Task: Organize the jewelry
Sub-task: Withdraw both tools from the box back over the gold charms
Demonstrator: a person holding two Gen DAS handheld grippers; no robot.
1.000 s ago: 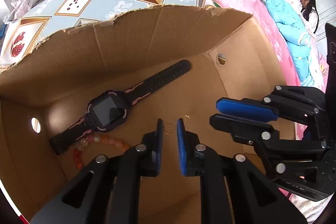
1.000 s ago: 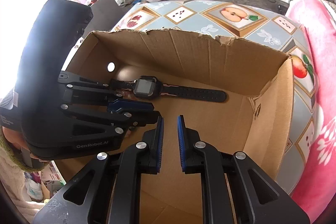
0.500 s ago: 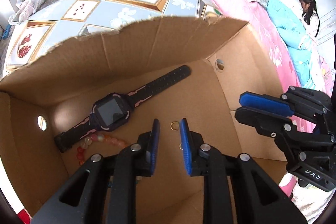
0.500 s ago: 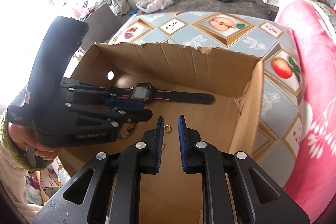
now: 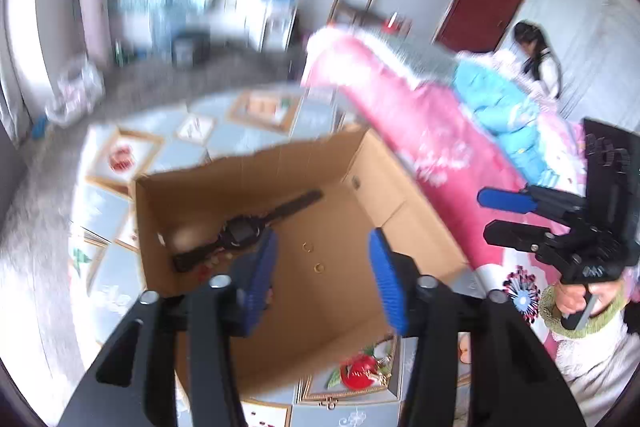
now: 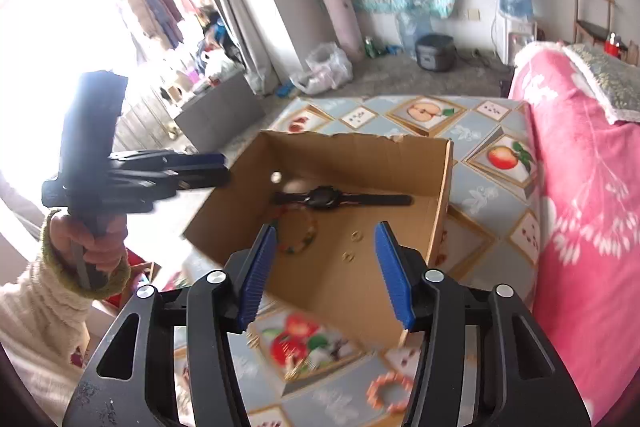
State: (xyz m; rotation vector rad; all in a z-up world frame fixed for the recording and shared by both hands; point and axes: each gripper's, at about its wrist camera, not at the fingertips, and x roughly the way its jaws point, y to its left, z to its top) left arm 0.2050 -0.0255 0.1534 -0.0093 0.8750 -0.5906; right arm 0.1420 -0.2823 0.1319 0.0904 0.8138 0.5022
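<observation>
- The cardboard box (image 6: 436,211) is already holding the black watch (image 6: 324,198), a beaded bracelet (image 6: 298,235) and two small gold rings (image 6: 352,245) on its floor.
- Left gripper (image 5: 322,279) and right gripper (image 6: 326,271) are hovering above the box — jaws just opening, standing apart, nothing between them.
- One orange bead bracelet (image 6: 390,391) is lying outside the box, near its front wall — looking like the next pick.
</observation>
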